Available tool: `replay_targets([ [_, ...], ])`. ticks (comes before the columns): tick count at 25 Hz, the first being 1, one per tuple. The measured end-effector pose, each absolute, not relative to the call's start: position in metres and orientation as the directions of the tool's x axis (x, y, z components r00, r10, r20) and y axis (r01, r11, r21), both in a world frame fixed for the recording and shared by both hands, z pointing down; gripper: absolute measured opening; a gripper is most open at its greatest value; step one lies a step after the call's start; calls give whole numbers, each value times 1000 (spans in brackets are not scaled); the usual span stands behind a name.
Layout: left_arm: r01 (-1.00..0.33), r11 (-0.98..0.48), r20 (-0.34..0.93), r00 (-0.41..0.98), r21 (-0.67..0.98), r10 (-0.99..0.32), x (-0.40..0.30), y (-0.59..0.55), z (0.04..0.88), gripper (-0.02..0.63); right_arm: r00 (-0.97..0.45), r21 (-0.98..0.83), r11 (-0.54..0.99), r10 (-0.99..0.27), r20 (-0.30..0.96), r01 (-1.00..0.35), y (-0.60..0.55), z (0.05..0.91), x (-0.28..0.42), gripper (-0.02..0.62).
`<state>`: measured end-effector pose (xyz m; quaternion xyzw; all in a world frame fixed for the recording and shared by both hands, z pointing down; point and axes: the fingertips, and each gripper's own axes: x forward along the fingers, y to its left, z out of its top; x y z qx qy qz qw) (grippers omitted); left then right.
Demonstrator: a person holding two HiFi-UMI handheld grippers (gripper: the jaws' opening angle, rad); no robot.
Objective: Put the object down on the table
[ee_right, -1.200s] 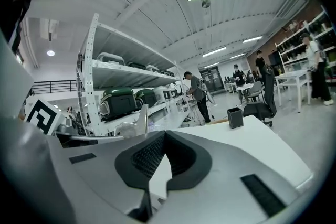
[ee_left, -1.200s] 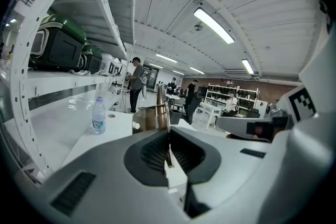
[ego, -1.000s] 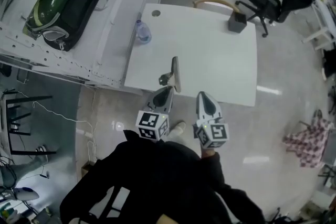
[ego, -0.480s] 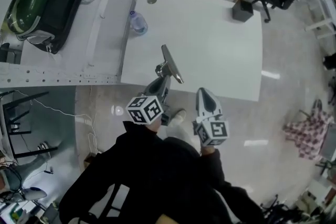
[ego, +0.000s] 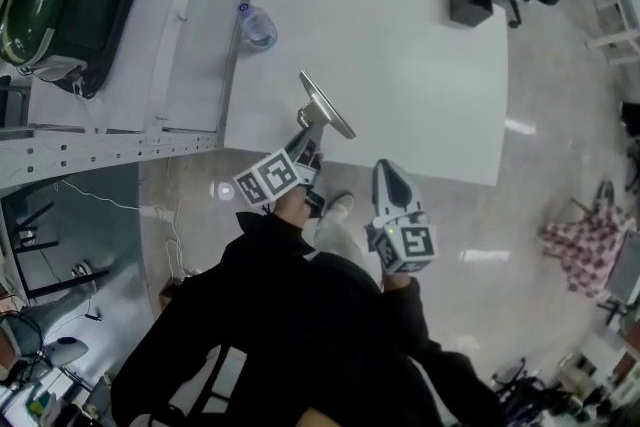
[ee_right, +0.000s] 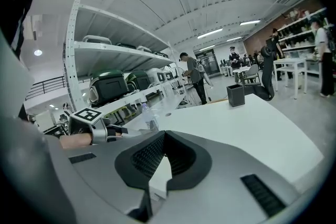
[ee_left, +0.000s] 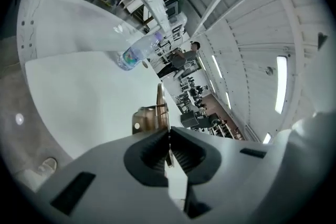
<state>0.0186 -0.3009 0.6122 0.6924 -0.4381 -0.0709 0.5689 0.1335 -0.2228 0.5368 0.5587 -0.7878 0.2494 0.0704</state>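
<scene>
Left hand-held gripper (ee_left: 168,135) clamped on thin metal object (ego: 327,105), which hangs tilted over the counter's (ego: 420,65) near edge, apparently clear of it. Lower until it bears, then release. Right hand-held gripper (ee_right: 165,134) closed, empty.

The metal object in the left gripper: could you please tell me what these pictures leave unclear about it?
1. What it is: small in the head view, the metal object is edge-on in the left gripper view, its near end buried between the jaws of the left gripper.
2. Whether it touches the table: the head view looks from above, and the gripper's body hides its underside in the left gripper view.
</scene>
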Motion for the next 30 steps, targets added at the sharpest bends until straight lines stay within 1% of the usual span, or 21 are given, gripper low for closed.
replay_targets([
  [8,-434,134,405,625,891,-668,26,-313,641,8,-348,-293,238,-838,419,-926,-220,557,140,-12],
  [13,-374,230,425,607,898,-672,26,-317,667,8,-368,-334,236,-831,417,-913,-223,551,134,-11],
  [19,-330,296,440,588,896,-679,24,-319,691,8,-351,-306,228,-823,447,-924,-215,569,144,-11],
  [26,-334,321,461,573,886,-678,28,-324,708,8,-368,-327,237,-823,432,-915,-222,564,139,-11],
  [30,-335,336,474,573,880,-669,30,-322,715,8,-359,-305,238,-817,451,-922,-218,574,144,-11],
])
